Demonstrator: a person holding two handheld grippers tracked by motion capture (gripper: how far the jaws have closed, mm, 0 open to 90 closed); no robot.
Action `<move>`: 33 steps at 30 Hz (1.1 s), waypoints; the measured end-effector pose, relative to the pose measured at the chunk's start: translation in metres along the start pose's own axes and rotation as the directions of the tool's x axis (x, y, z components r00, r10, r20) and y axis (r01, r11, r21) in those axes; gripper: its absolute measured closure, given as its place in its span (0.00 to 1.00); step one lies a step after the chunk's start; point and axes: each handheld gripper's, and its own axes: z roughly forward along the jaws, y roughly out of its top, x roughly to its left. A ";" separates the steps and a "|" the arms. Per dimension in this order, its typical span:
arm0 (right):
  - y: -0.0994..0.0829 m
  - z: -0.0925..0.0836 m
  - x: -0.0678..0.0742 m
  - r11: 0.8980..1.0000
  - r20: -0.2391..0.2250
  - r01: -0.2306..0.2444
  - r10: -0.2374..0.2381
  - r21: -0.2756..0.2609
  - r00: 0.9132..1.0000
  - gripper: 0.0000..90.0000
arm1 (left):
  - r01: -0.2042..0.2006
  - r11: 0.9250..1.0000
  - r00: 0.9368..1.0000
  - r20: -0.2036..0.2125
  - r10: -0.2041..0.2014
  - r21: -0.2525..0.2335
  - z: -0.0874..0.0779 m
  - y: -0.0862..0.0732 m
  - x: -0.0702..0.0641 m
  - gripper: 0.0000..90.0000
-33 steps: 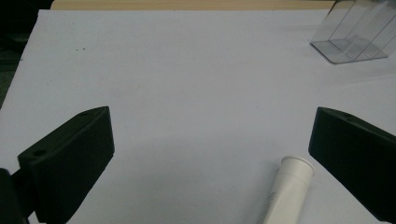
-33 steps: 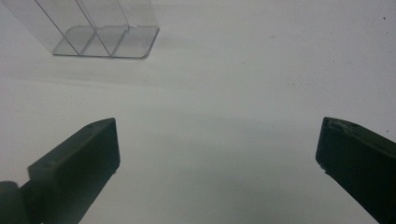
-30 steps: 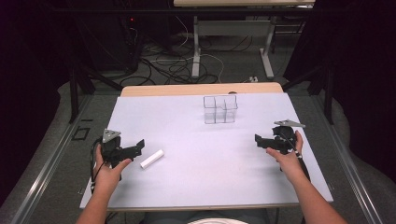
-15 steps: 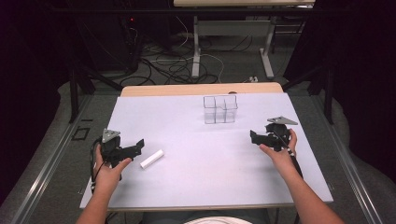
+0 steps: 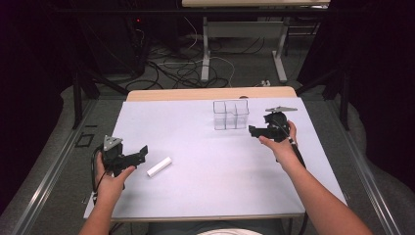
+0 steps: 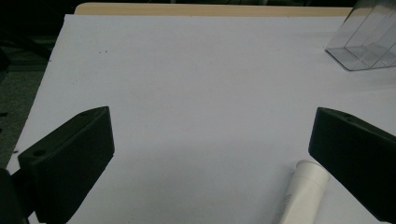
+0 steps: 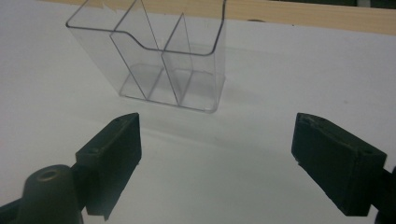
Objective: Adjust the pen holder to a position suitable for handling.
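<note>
Your right gripper (image 7: 217,163), matte black fingers wide with nothing between but just closing a little, faced the clear, three-compartment plastic organizer (image 7: 161,56); the left gripper (image 6: 210,158), fingers wide, flanked a smooth white cylinder (image 6: 303,193), lower right.

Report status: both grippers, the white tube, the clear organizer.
Left gripper open, beside white tube, not touching. Right gripper open, jaws just narrowing, nothing between, facing clear organizer. Organizer upright. No obstructions.

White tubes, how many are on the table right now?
1. The white tube lies on the table near its left front, just right of the left gripper, well apart from the clear organizer.
</note>
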 end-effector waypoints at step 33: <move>0.079 0.036 0.014 0.990 0.077 -0.007 -0.004 0.137 0.997 0.45 | -0.005 1.000 1.000 0.006 0.005 0.013 0.002 -0.002 0.000 0.00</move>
